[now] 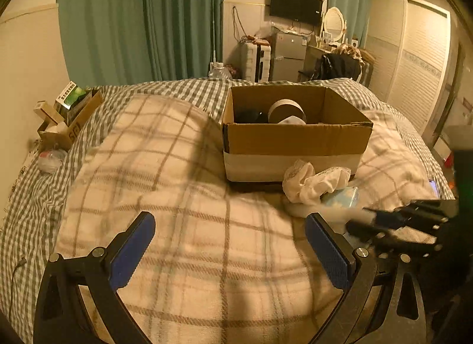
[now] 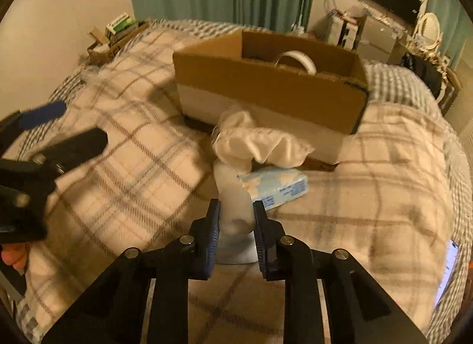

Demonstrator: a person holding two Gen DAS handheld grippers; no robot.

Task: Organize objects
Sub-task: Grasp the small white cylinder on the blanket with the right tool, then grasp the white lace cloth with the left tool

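Right wrist view: a white sock (image 2: 236, 219) is being pinched at its near end by the right gripper (image 2: 236, 211), whose jaws are being held narrow against the fabric on either side, on a plaid blanket (image 2: 118, 151) in front of the cardboard box (image 2: 266, 89). The rest of the sock is being trailed back toward the box, where it is lying bunched with a crumpled white cloth (image 2: 260, 143) pressed against the box's front wall, with a pale blue tissue pack (image 2: 275, 185) lying touching them, just in front of the box. Inside the box, a roll of tape (image 2: 295, 60) is being kept with other dark items that cannot be made out. In the left wrist view, the left gripper (image 1: 230, 240) is being held wide and empty over bare blanket, in front of the box and to its left. A snag is to be feared: the sock looks tangled with the cloth, so both may be dragged up together, or the soft fabric may be slipped from so shallow a grip before the box rim is being cleared.
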